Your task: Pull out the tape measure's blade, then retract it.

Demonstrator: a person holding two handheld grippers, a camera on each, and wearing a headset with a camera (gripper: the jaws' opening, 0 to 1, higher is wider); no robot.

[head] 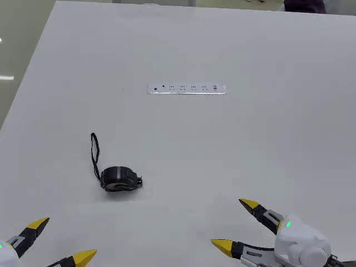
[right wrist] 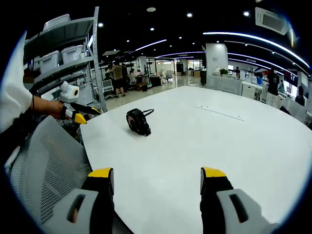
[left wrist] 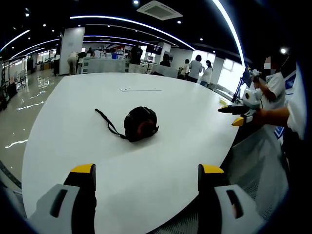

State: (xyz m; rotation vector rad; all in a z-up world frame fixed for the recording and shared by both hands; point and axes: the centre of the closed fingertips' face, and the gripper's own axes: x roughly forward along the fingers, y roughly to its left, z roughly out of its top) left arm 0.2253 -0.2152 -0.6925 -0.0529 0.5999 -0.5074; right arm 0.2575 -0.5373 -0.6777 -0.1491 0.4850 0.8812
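white table (head: 250, 139), tape measure (head: 119, 178) ahead of left tool (head: 65, 239) and right tool (head: 231, 222), both low, jaws apart

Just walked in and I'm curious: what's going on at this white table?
A person holds the left tongs and right tongs, both open and empty, over the near edge of the table. The tape measure lies untouched further in, closer to the left tongs, its blade not drawn out.

- A wide white table (head: 250, 139) held a recessed socket strip (head: 186, 89).
- Curved ceiling light strips (left wrist: 126, 20) lit a glossy floor (left wrist: 19, 112).
- Metal shelving (right wrist: 96, 48) carried storage bins (right wrist: 73, 52).
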